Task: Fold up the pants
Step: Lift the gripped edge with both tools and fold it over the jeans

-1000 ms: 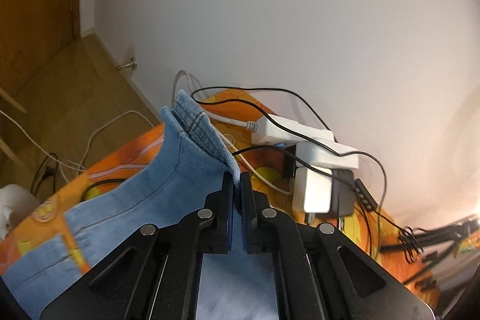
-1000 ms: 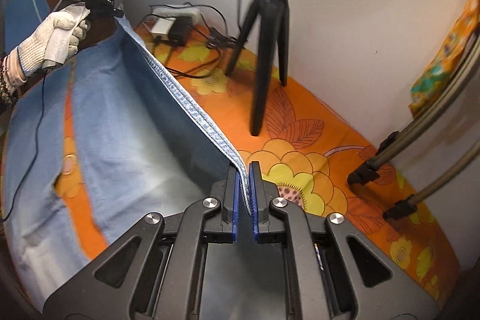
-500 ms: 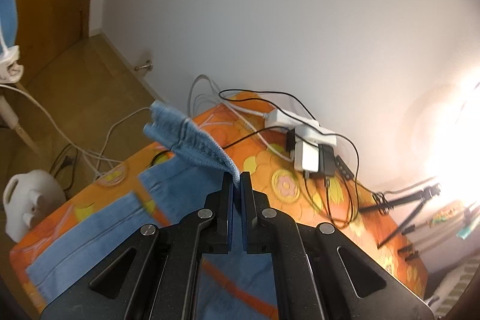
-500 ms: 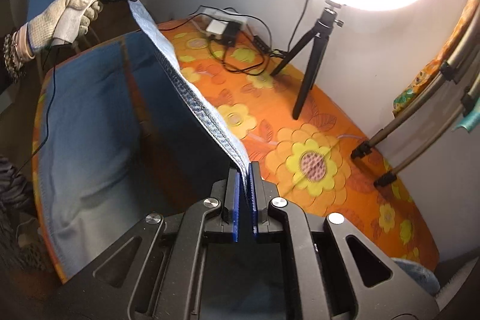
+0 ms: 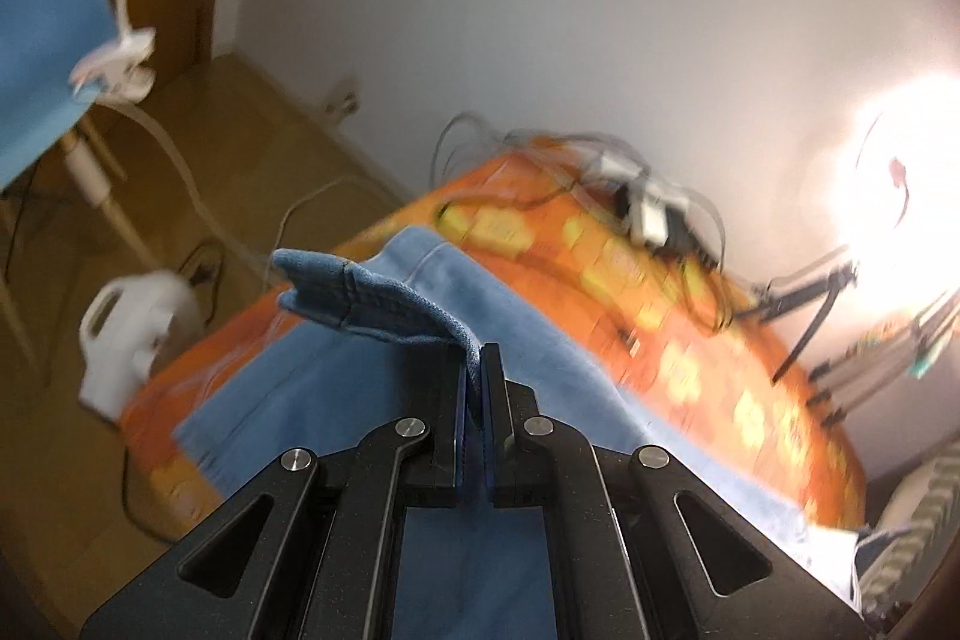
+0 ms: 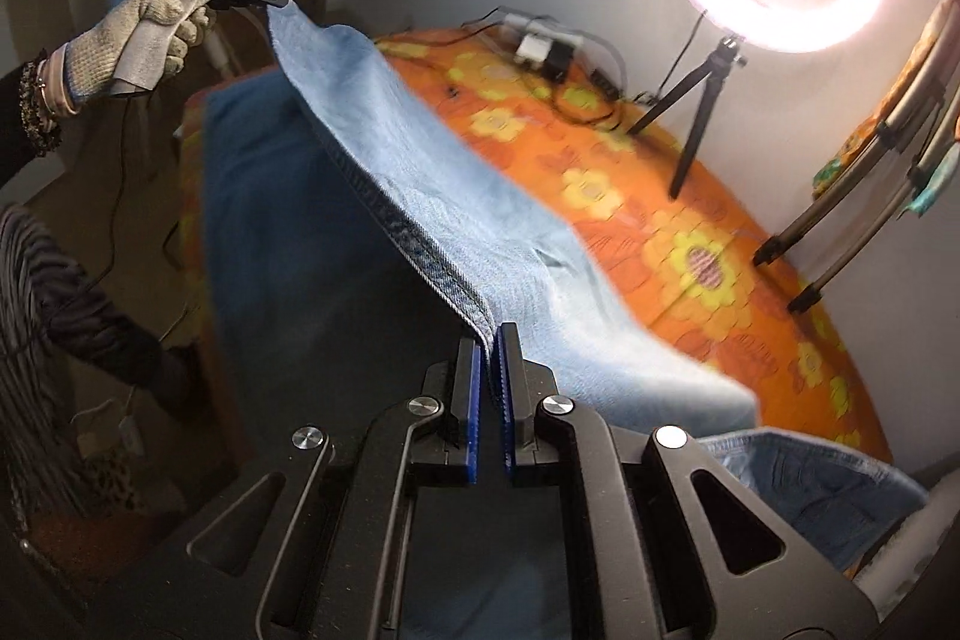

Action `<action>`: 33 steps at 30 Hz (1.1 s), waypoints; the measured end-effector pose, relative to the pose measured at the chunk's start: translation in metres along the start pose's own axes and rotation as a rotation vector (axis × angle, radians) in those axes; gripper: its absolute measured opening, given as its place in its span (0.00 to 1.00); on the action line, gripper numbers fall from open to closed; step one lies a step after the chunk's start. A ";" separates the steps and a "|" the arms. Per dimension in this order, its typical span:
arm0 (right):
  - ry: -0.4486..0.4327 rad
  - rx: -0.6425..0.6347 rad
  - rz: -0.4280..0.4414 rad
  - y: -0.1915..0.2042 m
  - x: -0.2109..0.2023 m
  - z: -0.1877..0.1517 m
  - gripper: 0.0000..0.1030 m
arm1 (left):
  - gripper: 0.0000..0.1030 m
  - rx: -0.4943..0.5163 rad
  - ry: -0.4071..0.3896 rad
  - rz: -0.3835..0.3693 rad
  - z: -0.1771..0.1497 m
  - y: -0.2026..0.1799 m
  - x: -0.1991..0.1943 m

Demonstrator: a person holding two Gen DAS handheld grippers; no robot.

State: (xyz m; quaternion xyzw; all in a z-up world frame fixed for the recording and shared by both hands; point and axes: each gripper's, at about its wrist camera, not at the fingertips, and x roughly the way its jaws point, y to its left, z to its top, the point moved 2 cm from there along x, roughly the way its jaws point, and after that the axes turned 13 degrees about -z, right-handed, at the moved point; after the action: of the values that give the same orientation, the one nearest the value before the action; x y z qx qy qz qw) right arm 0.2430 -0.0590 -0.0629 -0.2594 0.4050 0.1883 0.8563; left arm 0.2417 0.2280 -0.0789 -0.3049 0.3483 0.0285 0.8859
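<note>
my left tool (image 5: 475, 370) is clamped on one end of the jeans' (image 6: 456, 226) thick stitched hem, my right tool (image 6: 491, 340) on the other, so the hem hangs taut in the air between them above the bench (image 6: 750, 280). the rest of the soft, light blue denim drapes down onto the orange flowered cloth. the far side of the bench is bare up to the ring light's tripod (image 6: 690, 124) and the tangle of chargers (image 6: 543, 49) by the wall. my gloved left hand (image 6: 150, 34) grips its handle.
</note>
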 end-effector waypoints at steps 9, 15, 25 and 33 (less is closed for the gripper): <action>0.123 -0.098 0.064 0.067 0.011 -0.053 0.06 | 0.03 -0.025 0.093 0.045 -0.060 0.052 0.001; 0.168 -0.133 0.094 0.088 0.023 -0.063 0.05 | 0.03 -0.017 0.119 0.053 -0.075 0.071 0.001; 0.239 -0.202 0.069 0.104 0.041 -0.079 0.05 | 0.05 -0.029 0.163 -0.036 -0.082 0.094 0.003; 0.250 -0.216 0.064 0.112 0.047 -0.079 0.05 | 0.22 -0.094 0.137 -0.039 -0.073 0.112 0.005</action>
State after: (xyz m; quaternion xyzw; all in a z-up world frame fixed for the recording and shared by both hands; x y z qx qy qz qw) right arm 0.1644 -0.0116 -0.1754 -0.3585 0.4939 0.2241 0.7598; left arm 0.1724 0.2776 -0.1820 -0.3541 0.4006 0.0067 0.8450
